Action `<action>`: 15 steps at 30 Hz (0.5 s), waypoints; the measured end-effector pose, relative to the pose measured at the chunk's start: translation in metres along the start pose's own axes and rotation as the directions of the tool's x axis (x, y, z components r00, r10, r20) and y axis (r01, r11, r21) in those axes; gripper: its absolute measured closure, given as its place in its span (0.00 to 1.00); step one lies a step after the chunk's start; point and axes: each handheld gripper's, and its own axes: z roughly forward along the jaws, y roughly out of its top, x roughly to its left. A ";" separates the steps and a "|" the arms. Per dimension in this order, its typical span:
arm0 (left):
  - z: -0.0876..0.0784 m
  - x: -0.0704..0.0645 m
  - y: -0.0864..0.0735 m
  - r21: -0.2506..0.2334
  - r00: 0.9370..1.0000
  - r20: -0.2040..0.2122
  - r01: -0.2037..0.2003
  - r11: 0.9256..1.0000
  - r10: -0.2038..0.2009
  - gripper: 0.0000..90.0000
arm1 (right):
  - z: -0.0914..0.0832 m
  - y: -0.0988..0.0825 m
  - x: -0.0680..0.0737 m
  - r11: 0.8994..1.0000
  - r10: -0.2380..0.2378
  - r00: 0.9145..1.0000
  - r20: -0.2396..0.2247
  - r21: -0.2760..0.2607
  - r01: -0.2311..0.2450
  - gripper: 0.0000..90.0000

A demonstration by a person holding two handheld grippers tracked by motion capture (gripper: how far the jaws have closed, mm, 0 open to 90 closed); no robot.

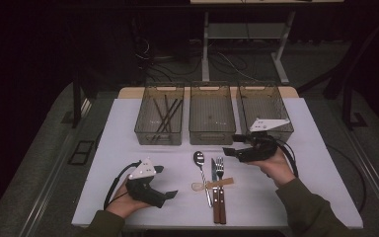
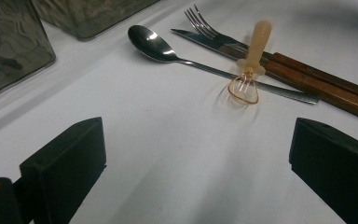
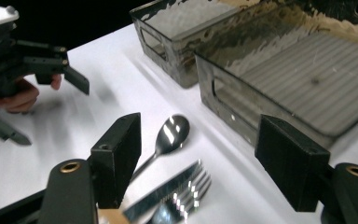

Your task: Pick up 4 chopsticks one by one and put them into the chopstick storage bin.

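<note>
- I'm holding my right gripper [image 1: 231,146] out over the far middle of the table [image 1: 128,128], forearm angling in from the near right, jaws pointing left and level, just in front of the middle bin [image 1: 211,132].
- Its jaws are standing apart with nothing between them; in the right gripper view I'm looking past them at the spoon [image 3: 167,138], knife [image 3: 161,200] and fork [image 3: 182,201] below.
- My left gripper [image 1: 165,182] is resting at the near left, hand underneath, jaws pointing right toward the cutlery; they're gaping wide and empty.
- The cutlery is lying in the middle of the table, just near of my right gripper: spoon [image 1: 201,173], knife [image 1: 214,190] and fork [image 1: 221,190] side by side.
- Their long axes are running near to far, with the spoon bowl, blade tip and tines pointing toward the bins and the wooden handles toward me.
- A small pale whisk [image 1: 212,184] is lying crosswise over all three, its axis left to right, wire loop at the left.
- Dark chopsticks [image 1: 165,116] are sitting in the left bin [image 1: 159,132].
</note>
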 end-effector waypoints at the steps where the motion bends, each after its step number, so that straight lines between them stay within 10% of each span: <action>1: 0.000 0.000 0.000 0.001 1.000 0.000 -0.006 1.000 0.006 0.03 | -0.003 -0.003 0.000 1.000 0.002 1.000 0.001 -0.001 -0.002 0.35; 15: 0.001 -0.001 0.000 0.003 1.000 0.004 -0.004 1.000 0.004 0.03 | -0.025 -0.034 0.008 0.999 -0.009 1.000 -0.007 0.030 0.010 0.35</action>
